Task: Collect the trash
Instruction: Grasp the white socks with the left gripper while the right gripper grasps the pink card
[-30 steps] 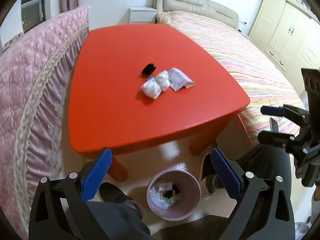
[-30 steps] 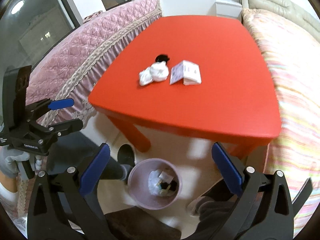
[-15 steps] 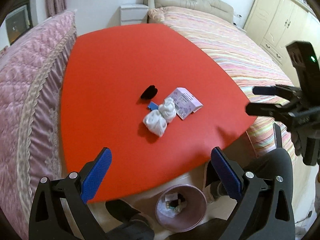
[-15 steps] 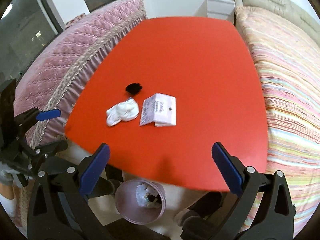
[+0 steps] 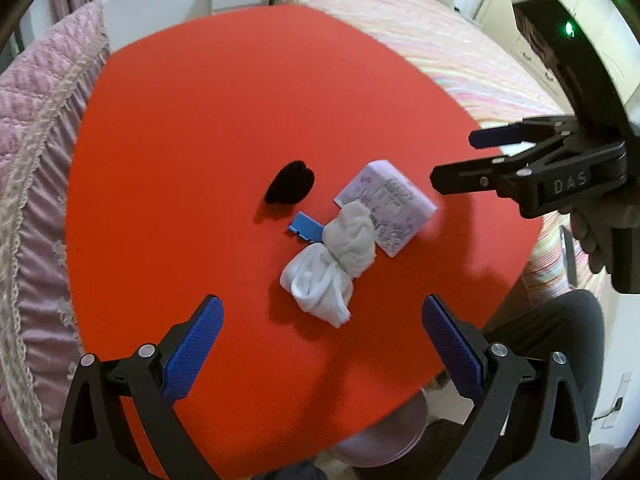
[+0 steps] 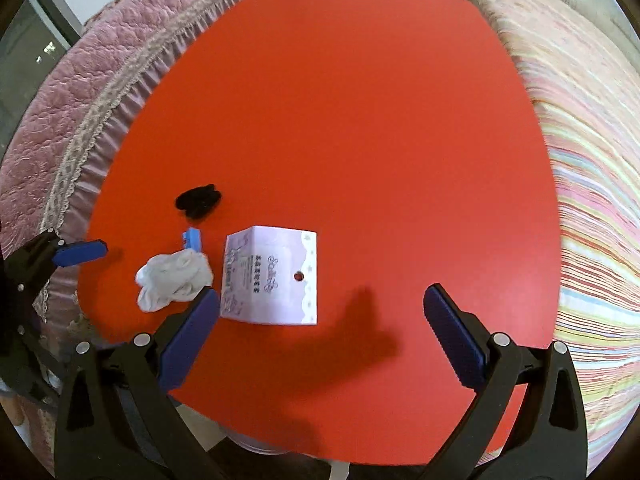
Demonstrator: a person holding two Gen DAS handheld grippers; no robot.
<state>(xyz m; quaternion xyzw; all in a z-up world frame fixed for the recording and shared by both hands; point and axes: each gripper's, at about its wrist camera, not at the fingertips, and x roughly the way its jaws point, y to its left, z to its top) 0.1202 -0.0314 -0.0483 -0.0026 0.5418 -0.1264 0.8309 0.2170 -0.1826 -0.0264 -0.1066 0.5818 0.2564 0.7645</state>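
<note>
On the red table (image 5: 200,120) lie a crumpled white tissue wad (image 5: 332,264), a lilac paper packet (image 5: 394,200), a small blue piece (image 5: 306,227) and a black clump (image 5: 290,187). My left gripper (image 5: 322,344) is open and empty, hovering just short of the wad. My right gripper (image 6: 320,328) is open and empty above the packet (image 6: 272,276); the wad (image 6: 174,278) lies left of its left finger. The right gripper also shows in the left wrist view (image 5: 460,156), right of the packet.
A pink waste bin (image 5: 384,440) stands on the floor under the table's near edge, mostly hidden. A pink quilted bed (image 5: 28,140) flanks the table on the left, a striped bed (image 6: 592,160) on the right. Cream wardrobes (image 5: 520,20) stand far right.
Both grippers have risen and moved forward over the table toward the trash pile. The bin has slid almost out of sight under the table edge. Both stay open.
</note>
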